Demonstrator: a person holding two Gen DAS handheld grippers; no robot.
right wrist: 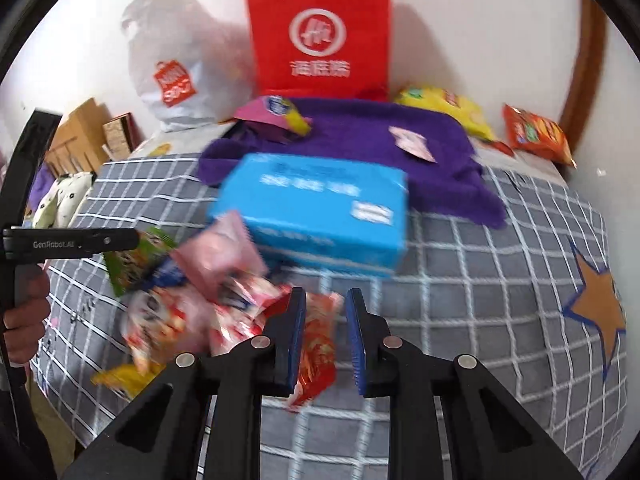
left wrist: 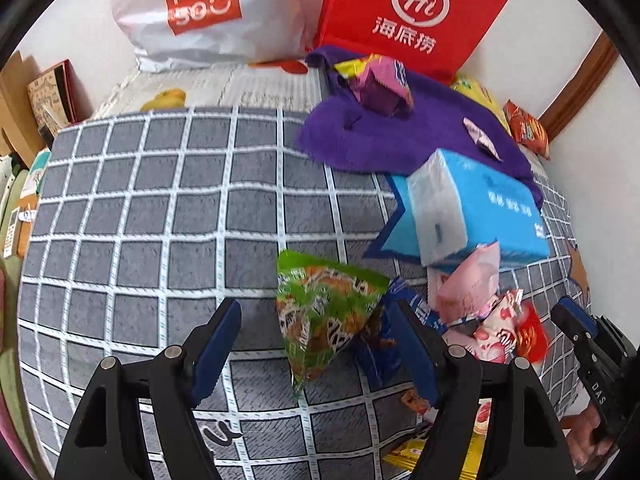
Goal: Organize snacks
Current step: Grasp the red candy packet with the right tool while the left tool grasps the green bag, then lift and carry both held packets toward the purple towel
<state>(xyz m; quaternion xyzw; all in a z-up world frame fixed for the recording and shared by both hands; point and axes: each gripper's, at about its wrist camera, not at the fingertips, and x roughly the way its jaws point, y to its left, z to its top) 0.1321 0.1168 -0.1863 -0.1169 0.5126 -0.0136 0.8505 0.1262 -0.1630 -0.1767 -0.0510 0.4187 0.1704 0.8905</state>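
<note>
Left gripper (left wrist: 316,312): jaws wide apart, nothing gripped. The green packet (left wrist: 328,320) lies on the checked bed cover (left wrist: 160,208) between the jaws, offset toward the 3 o'clock jaw, with clear cover between it and the 9 o'clock jaw. Contact with the 3 o'clock pad cannot be confirmed. A blue packet (left wrist: 380,344) lies under the green packet's 3 o'clock edge. The gripper points steeply down at the cover. In the right wrist view, a hand (right wrist: 24,312) holds its handle at 9 o'clock.

Right gripper (right wrist: 326,296): jaws narrow, closed on the red packet (right wrist: 318,344). The packet stands on edge in the gap, against the 9 o'clock pad; the view is blurred. The gripper also tilts down toward the cover. The two grippers sit near each other, on either side of the snack pile.

The pile of pink and white packets (right wrist: 192,312) lies at 9 o'clock of the right jaws, and a pink packet (left wrist: 468,284) leans at its top. A blue tissue pack (left wrist: 480,208) lies at 12 o'clock of the pile, partly on a purple cloth (left wrist: 400,136). A red bag (left wrist: 412,12) and a white bag (left wrist: 200,12) stand against the wall beyond.
</note>
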